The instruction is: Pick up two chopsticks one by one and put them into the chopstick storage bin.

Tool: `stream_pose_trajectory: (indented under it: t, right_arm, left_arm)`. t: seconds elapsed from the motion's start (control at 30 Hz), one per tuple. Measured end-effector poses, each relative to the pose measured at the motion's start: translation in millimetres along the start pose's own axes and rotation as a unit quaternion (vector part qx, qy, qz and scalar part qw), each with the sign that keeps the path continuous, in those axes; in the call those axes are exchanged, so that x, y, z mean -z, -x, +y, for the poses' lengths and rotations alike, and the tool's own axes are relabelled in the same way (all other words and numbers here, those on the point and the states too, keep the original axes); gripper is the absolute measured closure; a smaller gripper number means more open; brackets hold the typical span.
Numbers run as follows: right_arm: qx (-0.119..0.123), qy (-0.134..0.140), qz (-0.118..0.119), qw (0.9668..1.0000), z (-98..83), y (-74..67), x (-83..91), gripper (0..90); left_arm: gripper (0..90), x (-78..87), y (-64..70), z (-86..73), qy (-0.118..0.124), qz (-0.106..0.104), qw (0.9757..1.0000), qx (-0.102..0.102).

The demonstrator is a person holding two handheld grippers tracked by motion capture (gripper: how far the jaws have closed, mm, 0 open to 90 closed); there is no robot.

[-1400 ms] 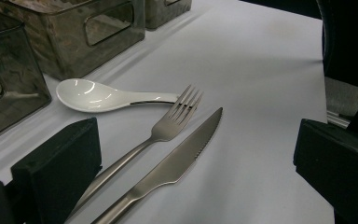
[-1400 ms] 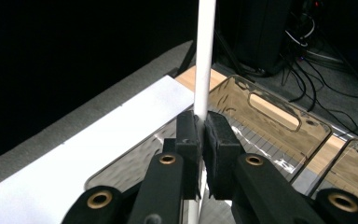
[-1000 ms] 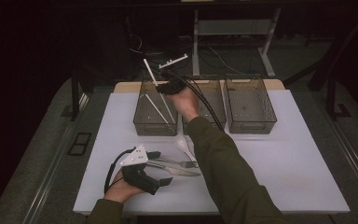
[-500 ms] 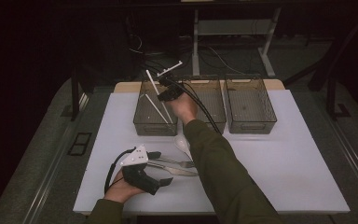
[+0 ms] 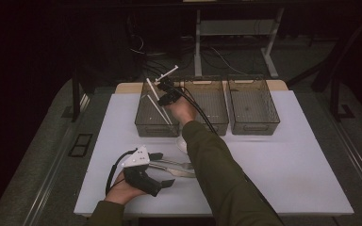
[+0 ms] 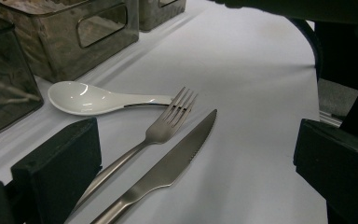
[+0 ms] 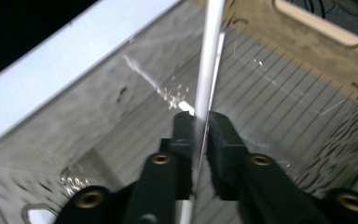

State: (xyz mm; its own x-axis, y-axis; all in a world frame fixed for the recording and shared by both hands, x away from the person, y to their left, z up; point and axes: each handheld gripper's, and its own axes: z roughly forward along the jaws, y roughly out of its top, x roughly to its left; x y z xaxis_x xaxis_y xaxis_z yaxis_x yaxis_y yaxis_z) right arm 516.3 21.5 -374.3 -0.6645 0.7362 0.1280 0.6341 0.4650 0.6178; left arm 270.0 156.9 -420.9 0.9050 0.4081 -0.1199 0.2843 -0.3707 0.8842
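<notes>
On the white table (image 5: 287,179), the left tool (image 5: 162,169) rests low near the front edge, its jaws apart with nothing between them. Just ahead of it lie a fork (image 6: 156,133), a knife (image 6: 170,165) and a white spoon (image 6: 86,99) beside the bins. Further right, the right tool (image 7: 199,133) reaches into the left bin (image 5: 143,123). Its jaws have just been opening, and a white chopstick (image 7: 208,60) stands between them, with the pads barely clear of it. Another chopstick (image 5: 159,109) leans inside that bin.
</notes>
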Motion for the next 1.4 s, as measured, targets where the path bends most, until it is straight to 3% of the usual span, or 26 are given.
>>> stream_pose_trajectory:
  t: [0.23, 0.6, 0.93, 1.4]
  right_arm:
    - [0.013, 0.001, 0.008, 0.9999, -1.8, 0.0, 6.3, 62.0]
    - [0.03, 0.043, 0.049, 0.9974, -16.2, 2.5, 52.7, 45.0]
    - [0.048, 0.084, 0.076, 0.9924, -57.0, 24.3, 105.7, 38.0]
    - [0.059, 0.108, 0.104, 0.9869, -130.1, 46.5, 157.3, 34.2]
  left_arm:
    - [0.0, 0.0, -0.1, 0.1, -0.001, 0.001, 1.0, -0.001]
    - [0.0, -0.7, -0.2, -0.2, -0.005, 0.006, 1.0, -0.004]
    - [0.0, -0.5, 0.9, -0.7, -0.004, 0.008, 1.0, 0.0]
    - [0.0, -0.4, 2.0, -2.2, -0.016, 0.014, 0.9998, -0.001]
